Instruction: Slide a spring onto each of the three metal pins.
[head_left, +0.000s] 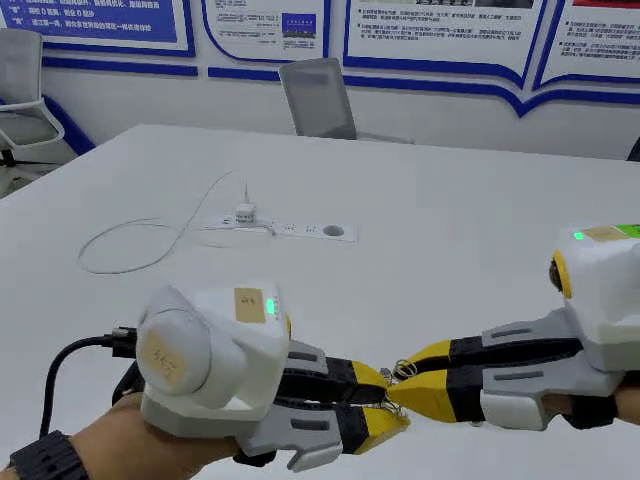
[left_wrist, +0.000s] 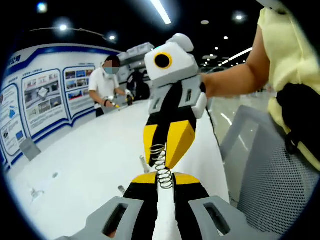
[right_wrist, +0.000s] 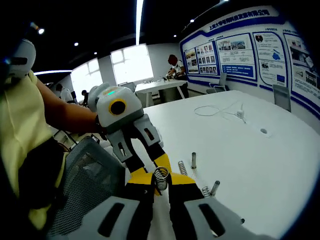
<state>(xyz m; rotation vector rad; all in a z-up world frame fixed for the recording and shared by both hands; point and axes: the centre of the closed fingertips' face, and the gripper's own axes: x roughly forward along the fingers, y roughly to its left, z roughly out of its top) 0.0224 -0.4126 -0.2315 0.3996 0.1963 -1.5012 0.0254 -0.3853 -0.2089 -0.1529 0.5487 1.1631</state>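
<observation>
the small coiled steel spring (left_wrist: 161, 167) was in the air above the white bench (head_left: 420, 200), between the tips of the two grippers, which faced each other tip to tip. the fingers of the left gripper (left_wrist: 164, 178) were closed on its near end. the fingers of the right gripper (right_wrist: 161, 180) seemed closed on the other end, so both pairs were clamped on the same spring.

the long axis of the spring lay along the line from one gripper to the other, about level with the bench and not upright. in the right gripper view it was seen almost end-on.

a short upright metal pin (right_wrist: 194, 160) stood on the bench near the grippers. a second metal pin (right_wrist: 215, 187) had another coil (right_wrist: 205, 191) at its foot, but i could not tell if that coil sat around it.

i judge the step was a hand-over or a re-grip before threading. to do it well, one gripper should let go. the other should hold the spring near one end only and leave the open end free. it should then turn the axis upright, in line with a bare pin, and lower it straight so the coil does not catch on the pin tip.
</observation>
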